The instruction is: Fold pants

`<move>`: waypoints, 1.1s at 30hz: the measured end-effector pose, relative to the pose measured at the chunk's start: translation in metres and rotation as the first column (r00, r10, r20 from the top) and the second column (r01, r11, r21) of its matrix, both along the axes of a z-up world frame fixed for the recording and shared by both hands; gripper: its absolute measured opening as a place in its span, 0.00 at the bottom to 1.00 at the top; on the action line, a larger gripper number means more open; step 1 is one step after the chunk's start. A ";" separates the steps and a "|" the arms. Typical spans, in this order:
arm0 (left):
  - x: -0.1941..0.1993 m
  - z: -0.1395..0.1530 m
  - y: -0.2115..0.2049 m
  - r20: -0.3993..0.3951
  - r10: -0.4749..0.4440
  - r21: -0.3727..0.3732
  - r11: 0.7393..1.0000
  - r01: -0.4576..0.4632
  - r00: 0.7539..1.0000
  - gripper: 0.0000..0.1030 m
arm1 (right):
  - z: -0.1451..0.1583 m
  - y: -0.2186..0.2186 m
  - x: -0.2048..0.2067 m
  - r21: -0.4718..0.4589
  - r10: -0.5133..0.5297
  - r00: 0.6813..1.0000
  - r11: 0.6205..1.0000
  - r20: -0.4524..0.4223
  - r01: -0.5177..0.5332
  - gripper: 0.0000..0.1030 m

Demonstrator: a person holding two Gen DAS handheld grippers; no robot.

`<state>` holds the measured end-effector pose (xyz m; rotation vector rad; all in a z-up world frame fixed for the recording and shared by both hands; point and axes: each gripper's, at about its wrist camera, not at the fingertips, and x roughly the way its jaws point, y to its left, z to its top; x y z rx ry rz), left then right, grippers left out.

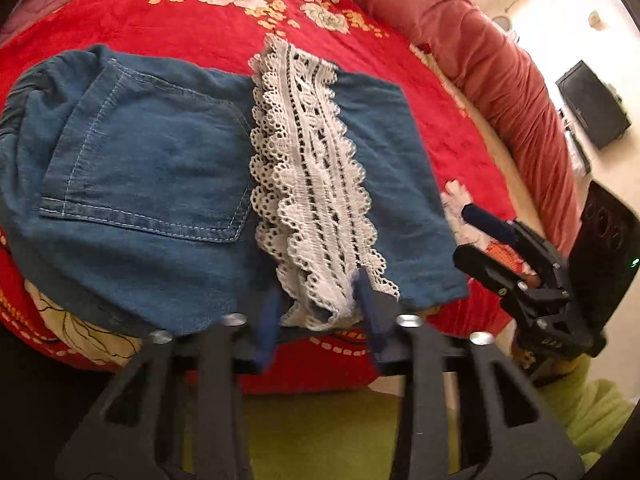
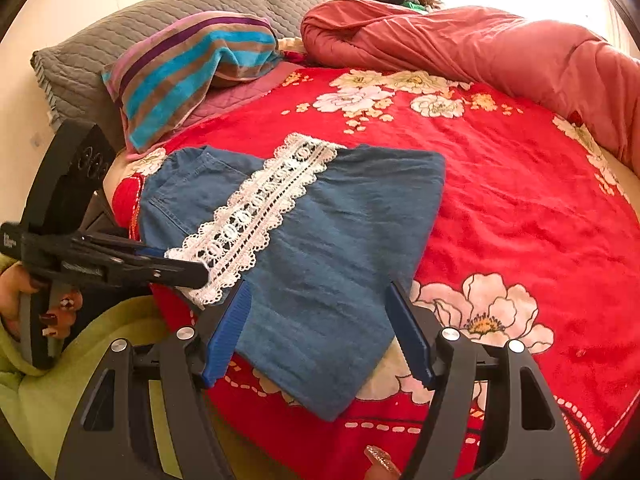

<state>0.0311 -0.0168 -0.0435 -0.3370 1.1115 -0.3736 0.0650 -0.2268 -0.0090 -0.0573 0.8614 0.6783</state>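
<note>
- Lying on the red floral blanket (image 2: 520, 208), near its front edge, the denim pants (image 1: 168, 184) are already doubled over, with a white lace trim (image 1: 308, 184) running across the middle and a stitched back pocket (image 1: 152, 160) showing on the waist side.
- The left gripper (image 1: 320, 312) sits at the near end of the lace, its blue pads brought in on either side of the bunched trim; from the left wrist view they look to be pinching that lace end, though blur makes the contact hard to confirm.
- The right gripper (image 2: 316, 332) hovers over the plain denim panel near the front corner, tongs spread wide with fabric below them and nothing gripped.
- The cloth looks light and limp, so I judge it will sag and drag from any single pinch point; a fold needs two holds along one edge.
- The lace is openwork and looks delicate; it could snag or stretch on ribbed pads, so I would take the denim hem beside it rather than the trim alone.
- The plush blanket may cling to the denim, so lifting clear before carrying over seems wiser than sliding.
</note>
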 end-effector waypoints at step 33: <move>-0.009 0.013 0.001 0.076 -0.003 0.143 0.990 -0.008 0.997 0.42 | -0.014 0.003 -0.002 -0.037 0.001 0.998 0.999 -0.062 -0.003 0.79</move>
